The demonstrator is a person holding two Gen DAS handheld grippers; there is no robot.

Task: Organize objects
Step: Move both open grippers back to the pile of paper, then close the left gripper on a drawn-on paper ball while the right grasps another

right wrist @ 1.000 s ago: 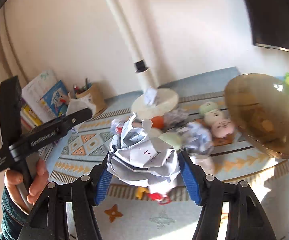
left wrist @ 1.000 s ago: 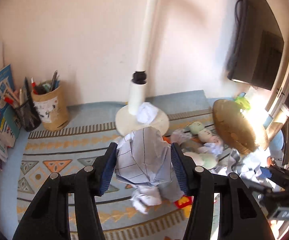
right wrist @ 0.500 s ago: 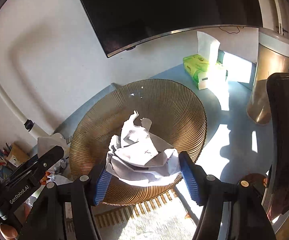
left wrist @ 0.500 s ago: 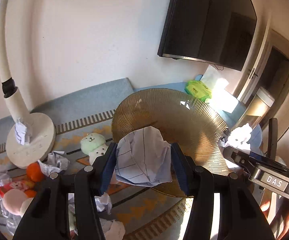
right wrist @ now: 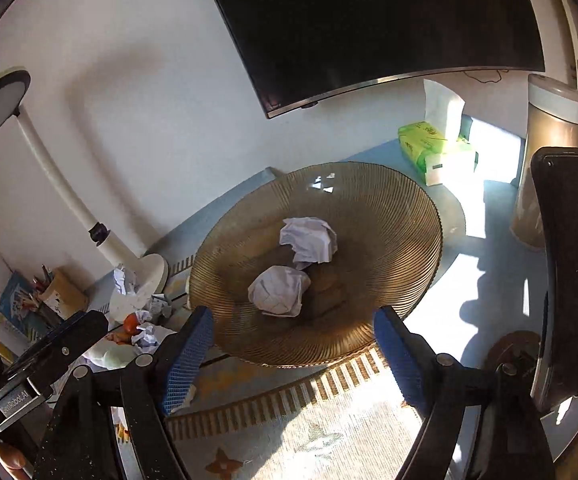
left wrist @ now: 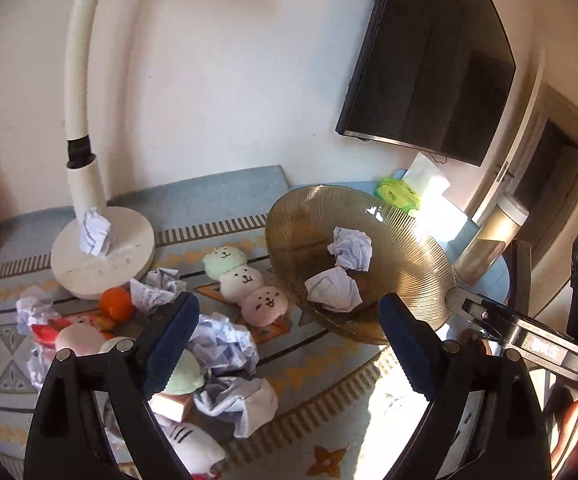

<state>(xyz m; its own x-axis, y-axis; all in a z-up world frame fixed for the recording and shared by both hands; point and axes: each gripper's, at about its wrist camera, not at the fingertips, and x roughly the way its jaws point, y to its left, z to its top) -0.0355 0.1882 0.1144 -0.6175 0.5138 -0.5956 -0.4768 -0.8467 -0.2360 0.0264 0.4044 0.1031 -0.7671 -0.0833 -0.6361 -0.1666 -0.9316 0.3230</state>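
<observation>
A ribbed amber glass bowl (right wrist: 401, 208) (left wrist: 421, 256) stands on the patterned mat. Two crumpled paper balls lie inside it: one nearer (right wrist: 279, 291) (left wrist: 333, 289), one farther (right wrist: 309, 239) (left wrist: 351, 247). My right gripper (right wrist: 291, 354) hangs just before the bowl's near rim, its jaws opening with nothing between them. My left gripper (left wrist: 289, 342) sits to the bowl's left and front, jaws opening too, also bare. More crumpled paper (left wrist: 225, 344) lies on the mat by the left gripper.
A white lamp base (left wrist: 103, 256) carries a paper ball (left wrist: 96, 231). Three plush faces (left wrist: 245, 280), an orange (left wrist: 116, 302) and other toys clutter the mat's left. A green tissue pack (right wrist: 435, 148), a gold cylinder (right wrist: 549, 160) and a wall monitor (right wrist: 369, 20) stand behind the bowl.
Both grippers swung from the clutter over to the bowl, each with a paper ball. Both have opened, and the two balls now lie in the bowl.
</observation>
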